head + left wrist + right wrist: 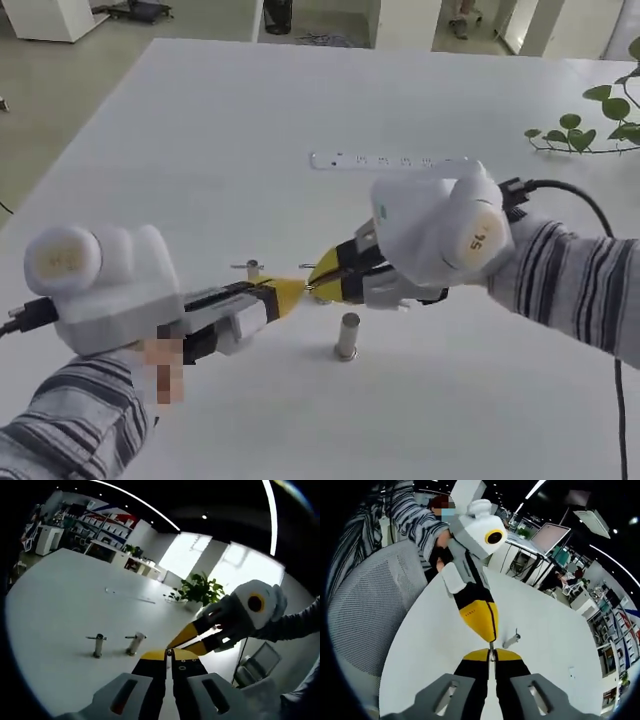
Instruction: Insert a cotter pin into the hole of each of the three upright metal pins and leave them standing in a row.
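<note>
Cotter pin (491, 646) is nipped tip-to-tip by the closed left gripper (168, 654) and closed right gripper (491, 657), just beside the bare upright pin (347, 335); right gripper nearer.

Wide free table (200, 130) at far left and far middle, up to the strip (390, 160). Near middle closed off by the left gripper (293, 291) and right gripper (318, 286), tip to tip, jaws together. Just near of the tips, a bare pin (347, 336) standing. Just far of the left gripper, a second pin (253, 269). Only narrow gaps there. At far right, a plant (595, 120) over the edge and a cable (585, 205). Open again near right of the bare pin.
</note>
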Demonstrator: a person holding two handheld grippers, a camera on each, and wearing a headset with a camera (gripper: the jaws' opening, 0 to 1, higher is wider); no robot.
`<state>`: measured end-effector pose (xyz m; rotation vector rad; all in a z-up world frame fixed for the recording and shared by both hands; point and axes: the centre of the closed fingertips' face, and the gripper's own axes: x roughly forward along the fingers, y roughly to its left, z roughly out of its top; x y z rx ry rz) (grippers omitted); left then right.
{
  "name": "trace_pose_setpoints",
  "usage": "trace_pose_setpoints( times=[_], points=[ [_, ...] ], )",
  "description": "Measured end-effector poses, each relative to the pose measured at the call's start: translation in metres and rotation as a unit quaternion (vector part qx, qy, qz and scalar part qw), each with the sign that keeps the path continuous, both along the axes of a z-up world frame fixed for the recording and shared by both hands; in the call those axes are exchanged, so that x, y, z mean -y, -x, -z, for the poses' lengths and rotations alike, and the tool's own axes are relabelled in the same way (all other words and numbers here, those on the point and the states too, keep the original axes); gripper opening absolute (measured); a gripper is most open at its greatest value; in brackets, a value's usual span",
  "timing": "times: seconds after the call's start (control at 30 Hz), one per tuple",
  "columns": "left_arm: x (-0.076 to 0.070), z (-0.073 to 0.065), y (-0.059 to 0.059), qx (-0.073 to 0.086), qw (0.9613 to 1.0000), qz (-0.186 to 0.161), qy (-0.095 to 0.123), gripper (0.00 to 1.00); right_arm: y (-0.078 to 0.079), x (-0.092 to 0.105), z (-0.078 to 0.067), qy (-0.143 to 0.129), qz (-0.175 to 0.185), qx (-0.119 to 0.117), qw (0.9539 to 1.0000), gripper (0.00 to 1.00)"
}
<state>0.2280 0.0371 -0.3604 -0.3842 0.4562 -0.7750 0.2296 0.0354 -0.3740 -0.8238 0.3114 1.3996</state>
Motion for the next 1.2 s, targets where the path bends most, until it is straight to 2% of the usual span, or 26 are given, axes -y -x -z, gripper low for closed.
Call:
trace_pose_setpoints(
  times=[0.03, 0.2, 0.3, 0.4, 0.43, 0.5, 0.6, 0.67, 0.77, 0.9, 1.0, 1.07, 1.2],
  points=[
    [-0.001, 0.000, 0.000, 0.011, 0.9999, 0.004, -0.013, 0.00, 0.000, 0.001, 0.000, -0.007, 0.007, -0.010, 0.9999, 0.00],
    [-0.002, 0.003, 0.006, 0.036, 0.9975, 0.032, -0.051, 0.00, 0.003, 0.006, 0.002, -0.033, 0.041, -0.074, 0.9958, 0.03],
    [-0.003, 0.005, 0.010, 0.063, 0.9933, 0.053, -0.081, 0.00, 0.006, 0.010, 0.006, -0.044, 0.060, -0.115, 0.9906, 0.06],
    [-0.005, 0.004, 0.013, 0.073, 0.9916, 0.056, -0.091, 0.00, 0.014, 0.011, 0.008, -0.062, 0.072, -0.175, 0.9801, 0.10],
    [-0.005, 0.004, 0.014, 0.078, 0.9901, 0.061, -0.099, 0.00, 0.018, 0.010, 0.008, -0.073, 0.075, -0.201, 0.9740, 0.11],
    [-0.004, 0.004, 0.018, 0.088, 0.9873, 0.072, -0.111, 0.00, 0.021, 0.008, 0.007, -0.092, 0.086, -0.228, 0.9654, 0.13],
    [0.000, 0.002, 0.024, 0.100, 0.9845, 0.089, -0.113, 0.00, 0.019, 0.011, 0.010, -0.099, 0.090, -0.241, 0.9612, 0.13],
    [0.001, 0.002, 0.027, 0.105, 0.9831, 0.098, -0.114, 0.00, 0.019, 0.012, 0.013, -0.101, 0.086, -0.243, 0.9610, 0.13],
    [0.003, 0.001, 0.032, 0.115, 0.9793, 0.117, -0.119, 0.00, 0.028, 0.010, 0.012, -0.099, 0.078, -0.253, 0.9591, 0.12],
    [0.007, 0.000, 0.039, 0.120, 0.9766, 0.136, -0.116, 0.00, 0.037, 0.009, 0.012, -0.101, 0.068, -0.262, 0.9574, 0.10],
    [0.008, -0.001, 0.042, 0.121, 0.9756, 0.144, -0.112, 0.00, 0.045, 0.008, 0.014, -0.094, 0.055, -0.262, 0.9588, 0.08],
    [0.010, -0.002, 0.044, 0.122, 0.9750, 0.151, -0.108, 0.00, 0.043, 0.007, 0.013, -0.096, 0.049, -0.261, 0.9593, 0.05],
    [0.011, -0.002, 0.047, 0.120, 0.9745, 0.158, -0.106, 0.00, 0.049, 0.005, 0.012, -0.095, 0.043, -0.261, 0.9597, 0.02]
  ],
)
